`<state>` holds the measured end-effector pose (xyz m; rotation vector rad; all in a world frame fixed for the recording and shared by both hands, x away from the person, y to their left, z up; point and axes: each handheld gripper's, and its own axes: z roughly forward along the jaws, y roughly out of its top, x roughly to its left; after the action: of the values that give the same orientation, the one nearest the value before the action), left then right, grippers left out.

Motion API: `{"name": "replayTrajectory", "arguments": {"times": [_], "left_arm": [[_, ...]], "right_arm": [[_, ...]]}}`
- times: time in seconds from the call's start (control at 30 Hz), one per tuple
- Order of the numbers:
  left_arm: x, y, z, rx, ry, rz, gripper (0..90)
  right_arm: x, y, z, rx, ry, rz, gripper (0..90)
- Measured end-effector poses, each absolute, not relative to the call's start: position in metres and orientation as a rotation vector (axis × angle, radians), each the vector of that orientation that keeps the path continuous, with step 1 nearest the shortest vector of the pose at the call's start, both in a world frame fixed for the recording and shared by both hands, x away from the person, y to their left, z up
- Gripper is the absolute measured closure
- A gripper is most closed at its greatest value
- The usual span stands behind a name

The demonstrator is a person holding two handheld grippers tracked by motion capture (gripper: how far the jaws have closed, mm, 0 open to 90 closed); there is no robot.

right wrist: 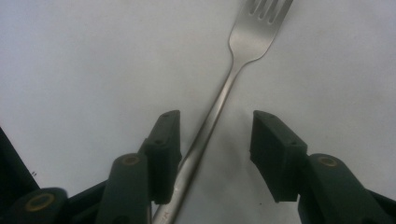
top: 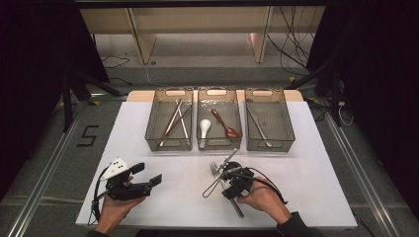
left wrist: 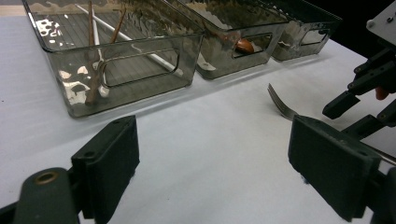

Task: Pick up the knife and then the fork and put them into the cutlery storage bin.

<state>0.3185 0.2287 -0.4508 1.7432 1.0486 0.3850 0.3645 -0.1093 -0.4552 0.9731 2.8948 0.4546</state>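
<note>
One slim stainless-steel fork lies flat on the matte white table, lower centre of the high view, tines toward the trays, handle running back under the right gripper

Right gripper: jaws half open, straddling the fork's handle; the left pad sits close against the shaft, the right pad stands clear; no grip yet. Nothing held

Left gripper: lower left of the high view, jaws wide apart, empty, hovering just above the table; in its own view the tines show at right

Handling, as judged:
- light, stiff, will not bend or break
- polished and narrow, so likely slippery; could twist or slide between flat pads
- lies flush with the table, so pads must come right down to the surface to catch its thin edges
- best hold: across the handle's narrow width, somewhere near the middle of its length, so the head does not droop

Materials and shapes:
- three smoky translucent plastic trays in a row, upper centre, rectangular with cut-out handles and ribbed floors
- left tray: wooden and pale chopsticks, thin, crossed
- middle tray: white ceramic soup spoon and glossy reddish-brown spoon
- right tray: one long metal utensil; type unclear
- gripper pads: black, blocky, flat-faced
</note>
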Motion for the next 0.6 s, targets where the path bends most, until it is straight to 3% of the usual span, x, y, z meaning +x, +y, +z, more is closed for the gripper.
{"name": "replayTrajectory", "arguments": {"times": [0.6], "left_arm": [[0.3180,0.2283,-0.4509,1.750,1.046,0.386,15.9]], "right_arm": [[0.3655,-0.1113,-0.4576,0.902,2.928,0.353,74.6]]}}
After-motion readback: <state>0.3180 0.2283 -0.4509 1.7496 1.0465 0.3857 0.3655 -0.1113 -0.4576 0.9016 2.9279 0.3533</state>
